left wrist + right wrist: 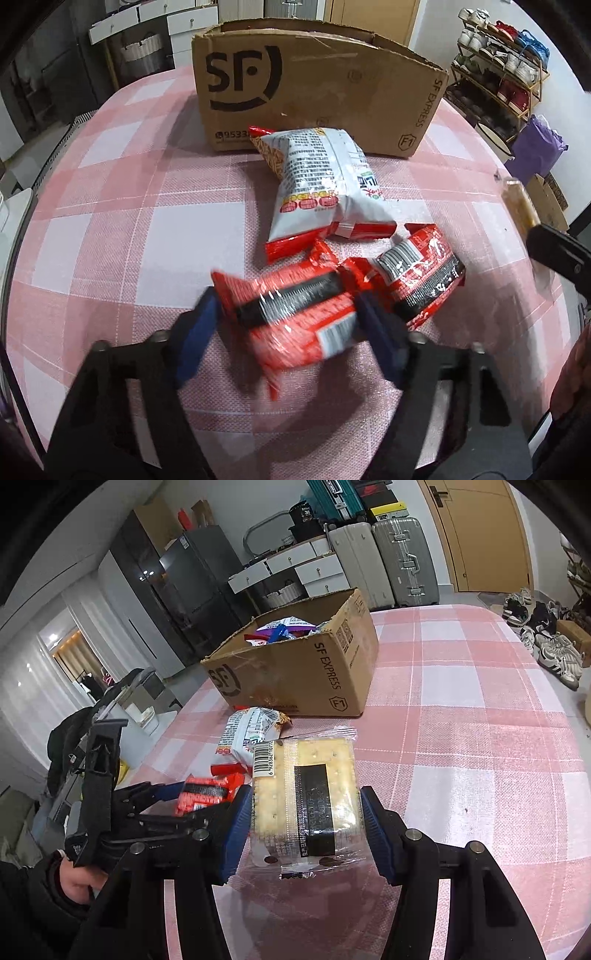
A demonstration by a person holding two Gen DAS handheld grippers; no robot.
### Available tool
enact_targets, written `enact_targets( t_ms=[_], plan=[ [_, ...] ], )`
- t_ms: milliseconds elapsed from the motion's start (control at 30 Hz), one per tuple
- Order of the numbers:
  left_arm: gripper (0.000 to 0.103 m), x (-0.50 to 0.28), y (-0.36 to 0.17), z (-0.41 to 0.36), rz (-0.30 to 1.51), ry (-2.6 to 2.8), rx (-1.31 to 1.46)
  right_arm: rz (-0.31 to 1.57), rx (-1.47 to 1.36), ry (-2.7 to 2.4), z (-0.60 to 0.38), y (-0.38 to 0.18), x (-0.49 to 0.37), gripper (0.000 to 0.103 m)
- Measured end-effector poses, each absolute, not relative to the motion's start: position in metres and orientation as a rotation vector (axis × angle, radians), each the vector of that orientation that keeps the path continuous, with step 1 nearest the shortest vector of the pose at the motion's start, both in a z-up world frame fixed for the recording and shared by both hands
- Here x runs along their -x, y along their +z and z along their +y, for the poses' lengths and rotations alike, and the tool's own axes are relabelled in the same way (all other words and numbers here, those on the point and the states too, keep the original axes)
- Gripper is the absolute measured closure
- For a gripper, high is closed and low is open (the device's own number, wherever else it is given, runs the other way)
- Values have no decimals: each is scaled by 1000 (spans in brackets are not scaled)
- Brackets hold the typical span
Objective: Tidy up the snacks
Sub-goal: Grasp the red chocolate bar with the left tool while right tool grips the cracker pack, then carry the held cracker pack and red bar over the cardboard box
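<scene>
Currently left gripper (pixel 284 314) pinching a red snack packet (pixel 295 314) low over the pink checked tablecloth (pixel 110 221), blue pads (pixel 373 317) pressed on both sides — second red packet (pixel 421 273) just beside it, white snack bag (pixel 317 181) lying between those and the cardboard box (pixel 314 88). Right gripper (pixel 303 819) clamped on a clear-wrapped cracker pack (pixel 306 805), held above the cloth near the table's front. Box open on top — assorted wrapped snacks (pixel 284 629) inside.
</scene>
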State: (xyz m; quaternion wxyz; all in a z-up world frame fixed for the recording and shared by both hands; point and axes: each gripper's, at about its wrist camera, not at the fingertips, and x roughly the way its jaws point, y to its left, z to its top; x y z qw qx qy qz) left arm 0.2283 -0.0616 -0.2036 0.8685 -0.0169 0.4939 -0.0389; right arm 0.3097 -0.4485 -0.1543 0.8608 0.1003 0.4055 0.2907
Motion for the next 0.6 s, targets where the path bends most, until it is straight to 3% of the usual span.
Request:
enact_targets(
  t_ms=[67, 200, 600],
  plan=[
    [50, -226, -203, -59, 1029, -91, 28, 851, -211, 613, -449, -155, -309, 45],
    [59, -219, -203, -45, 1012, -133, 44, 848, -220, 612, -452, -156, -308, 45],
    [61, -204, -198, -15, 996, -167, 110, 829, -212, 607, -448, -145, -300, 45]
  ],
)
